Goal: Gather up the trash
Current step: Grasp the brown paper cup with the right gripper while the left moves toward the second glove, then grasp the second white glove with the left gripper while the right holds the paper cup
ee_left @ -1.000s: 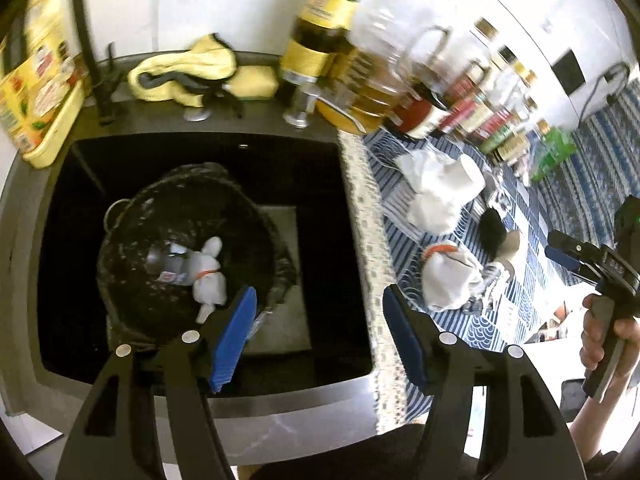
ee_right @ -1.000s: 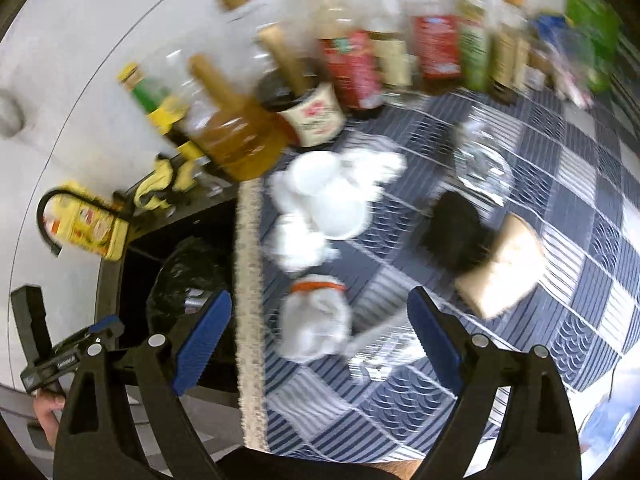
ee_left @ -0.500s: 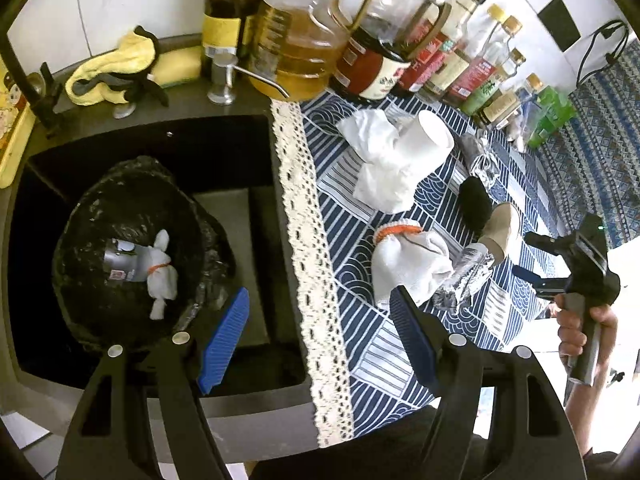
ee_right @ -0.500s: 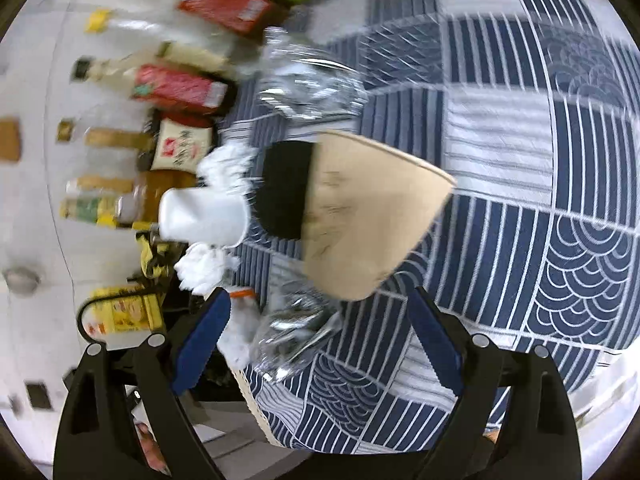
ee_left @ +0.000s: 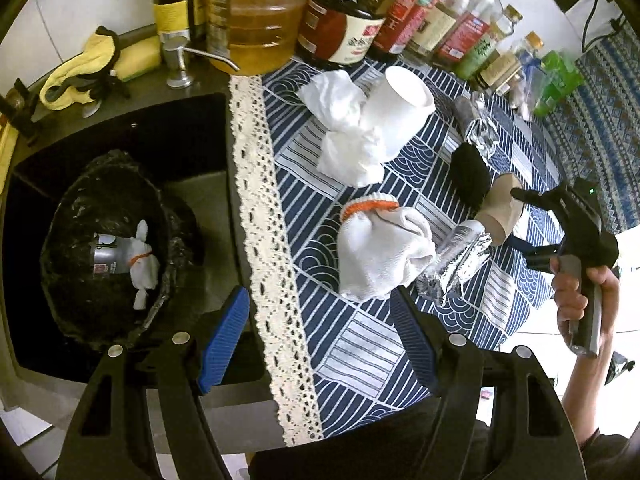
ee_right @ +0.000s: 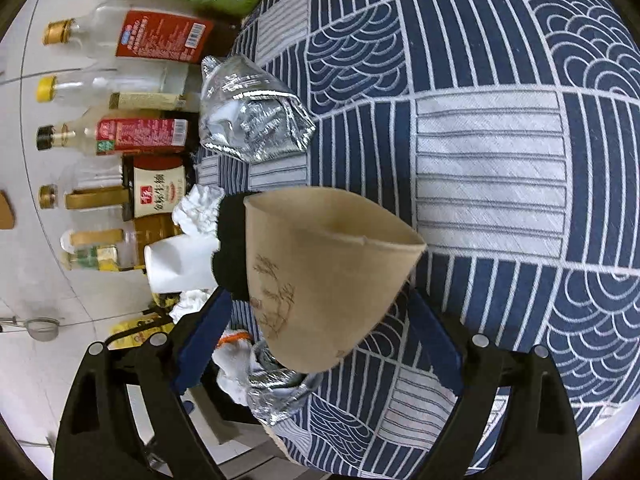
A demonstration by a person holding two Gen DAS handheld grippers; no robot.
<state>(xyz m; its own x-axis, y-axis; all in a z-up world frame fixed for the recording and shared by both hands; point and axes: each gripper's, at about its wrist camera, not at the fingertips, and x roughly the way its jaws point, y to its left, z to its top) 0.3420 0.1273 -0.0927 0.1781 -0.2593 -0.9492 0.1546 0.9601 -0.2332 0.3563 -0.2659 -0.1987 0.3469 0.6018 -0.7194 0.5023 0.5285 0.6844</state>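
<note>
- Left gripper (ee_left: 322, 334): black frame, ribbed blue pads, silver screws at 6 o'clock.
- Right gripper (ee_right: 320, 344): the same; green light, grey handle in a hand (ee_left: 580, 292).

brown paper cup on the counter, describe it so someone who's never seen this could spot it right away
Start at the blue-and-white patterned tablecloth beside the black sink. Toward its far side from the sink, past the white sock with the orange cuff, a brown paper cup lies tipped on its side against something black. It is the only tan cup, with a plant sketch; the other cup is plain white.
</note>
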